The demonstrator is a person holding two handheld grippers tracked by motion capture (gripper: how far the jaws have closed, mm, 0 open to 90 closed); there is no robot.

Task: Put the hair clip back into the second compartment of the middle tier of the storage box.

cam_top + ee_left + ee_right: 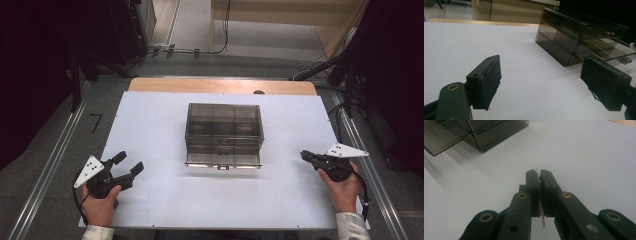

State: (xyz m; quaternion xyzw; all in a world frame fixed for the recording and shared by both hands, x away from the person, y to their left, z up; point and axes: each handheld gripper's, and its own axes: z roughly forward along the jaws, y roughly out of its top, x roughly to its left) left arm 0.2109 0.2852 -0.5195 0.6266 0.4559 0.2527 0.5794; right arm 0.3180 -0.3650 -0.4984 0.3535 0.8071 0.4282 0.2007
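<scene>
A smoky see-through drawer box (223, 132) stands mid-table, its bottom drawer (223, 162) pulled out a little toward me. My left gripper (129, 162) rests at the near left of the table, held in a hand, its jaws wide apart with nothing between them. In the left gripper view (541, 82) the box (574, 37) lies ahead to the right. My right gripper (304, 155) sits at the near right, pointing toward the box. In the right gripper view its jaws (539, 173) are shut on a thin pale flat strip (543, 221) standing on edge between the pads.
The white tabletop (150, 125) has a wooden strip (220, 86) along its far edge. Metal rails (47, 170) run along both sides. Cables (195, 50) and dark stands lie on the floor beyond. The box's corner (494, 132) is at the upper left of the right gripper view.
</scene>
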